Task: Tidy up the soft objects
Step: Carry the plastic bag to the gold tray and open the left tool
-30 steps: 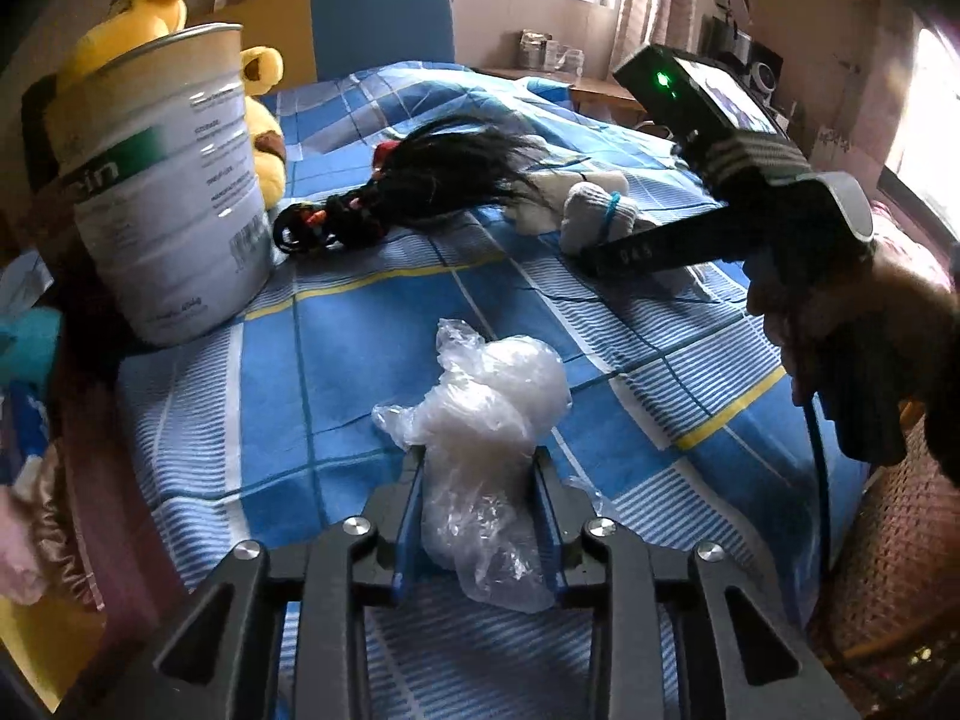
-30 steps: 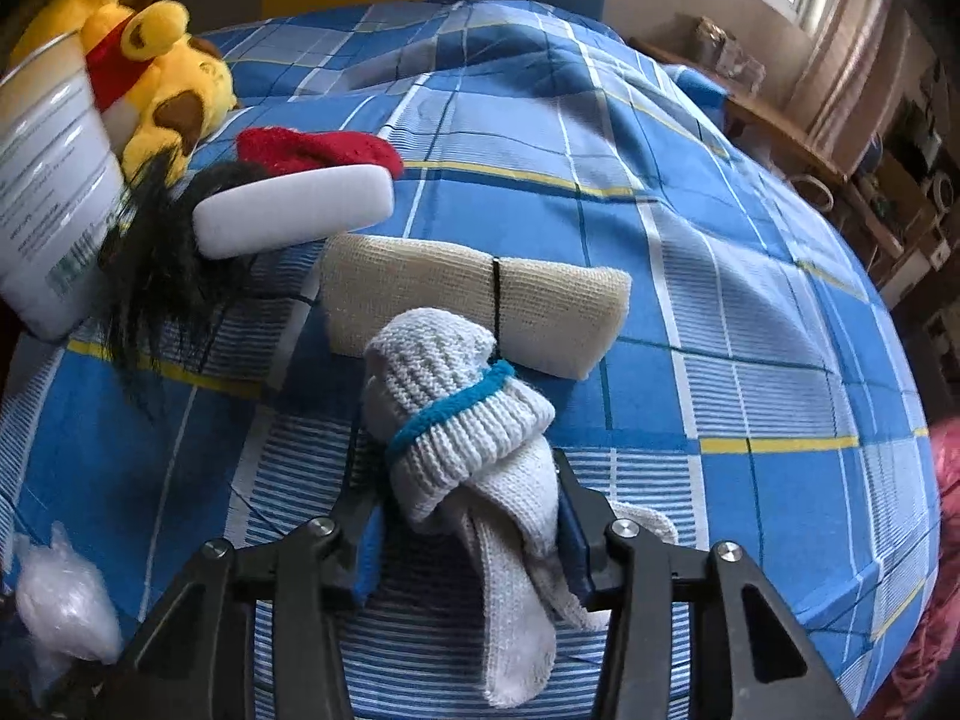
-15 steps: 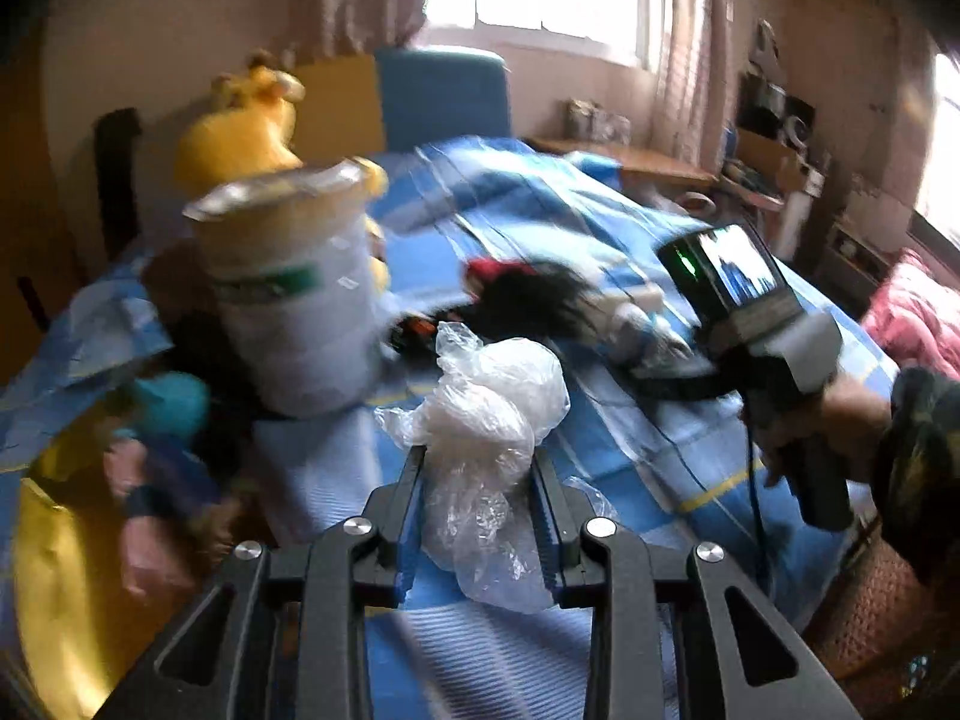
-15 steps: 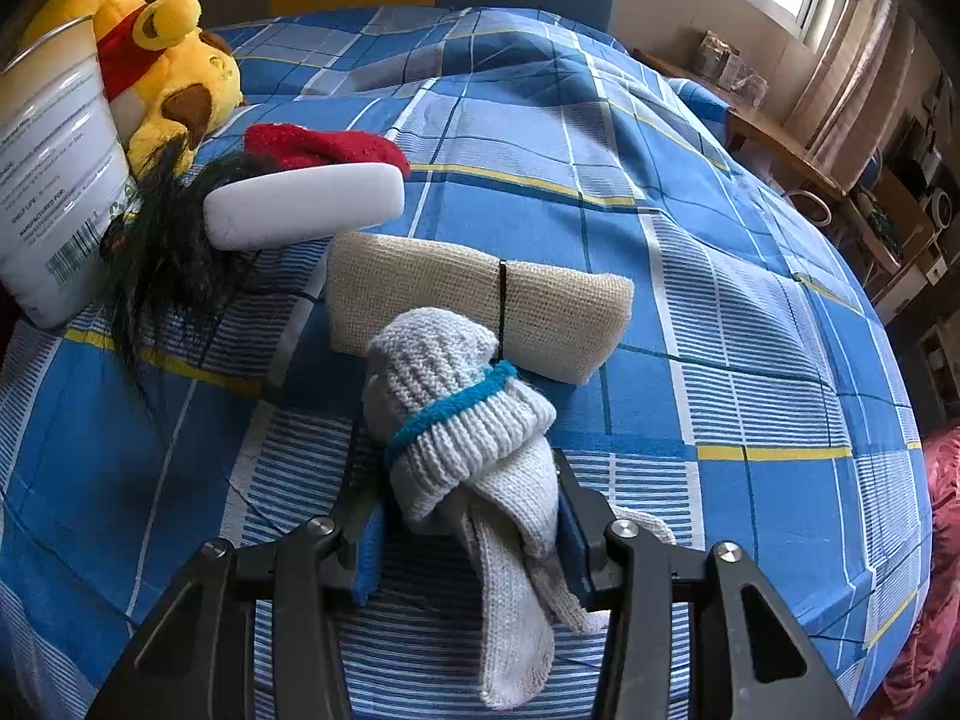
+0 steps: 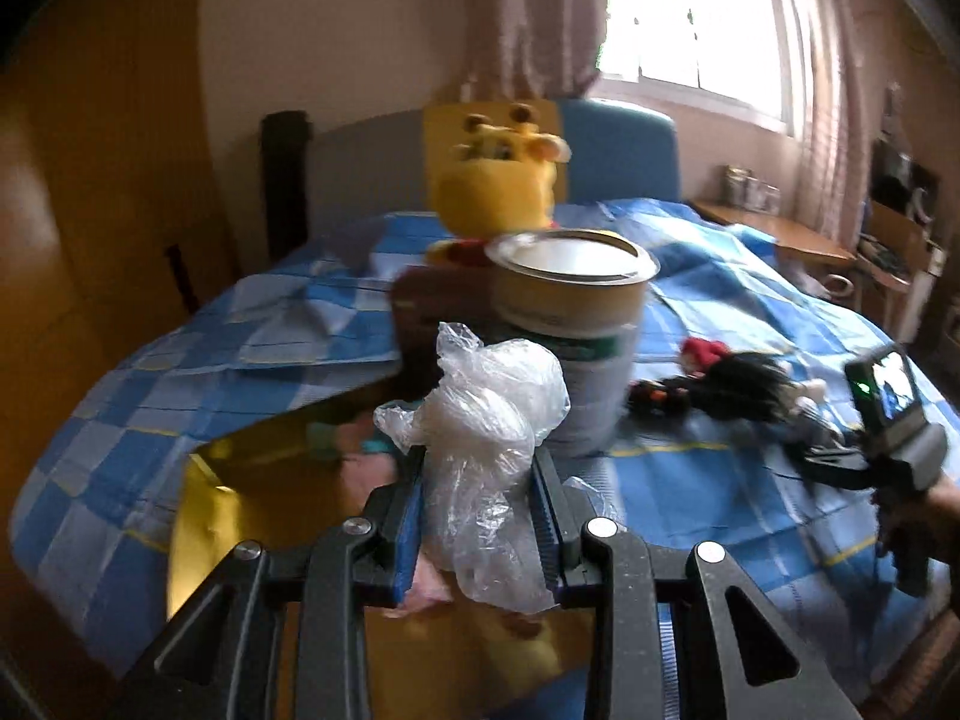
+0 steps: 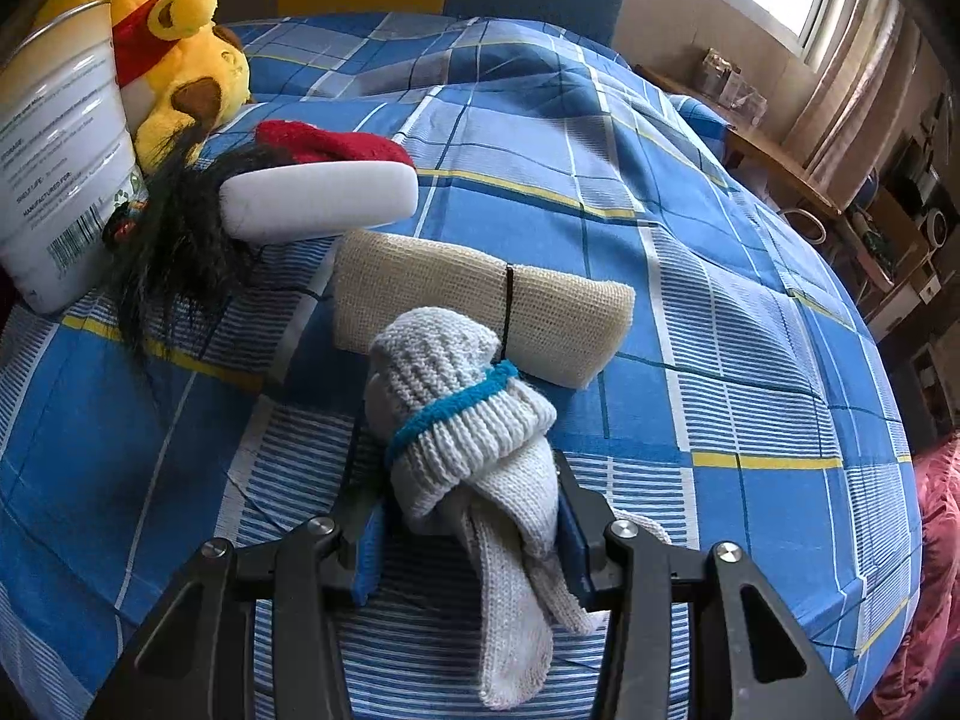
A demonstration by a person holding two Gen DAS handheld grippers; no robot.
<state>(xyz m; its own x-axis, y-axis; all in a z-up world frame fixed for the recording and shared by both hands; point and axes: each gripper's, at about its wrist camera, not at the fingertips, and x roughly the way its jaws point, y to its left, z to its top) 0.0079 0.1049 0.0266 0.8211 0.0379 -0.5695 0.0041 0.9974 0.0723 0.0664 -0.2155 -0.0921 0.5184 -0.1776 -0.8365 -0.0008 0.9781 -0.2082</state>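
Note:
My left gripper (image 5: 480,516) is shut on a crumpled clear plastic bag (image 5: 486,438) and holds it in the air above a yellow box (image 5: 204,516) with soft pink and teal items inside. My right gripper (image 6: 465,516) is shut on a rolled grey knitted sock with a blue band (image 6: 456,414), low over the blue checked bedspread (image 6: 690,312). A beige bandage roll (image 6: 480,306) lies just beyond the sock. A black wig (image 6: 174,240), a white oblong pad (image 6: 318,198) and a red cloth (image 6: 324,141) lie further back.
A tall white tin (image 5: 570,348) stands beside the box, also in the right wrist view (image 6: 60,168). A yellow plush toy (image 5: 498,186) sits behind it. The right hand-held unit (image 5: 888,420) shows at the right. A desk (image 5: 780,240) stands by the window.
My left gripper has lifted the plastic bag off the bed and swung left, over the yellow box. My right gripper has held still on the sock.

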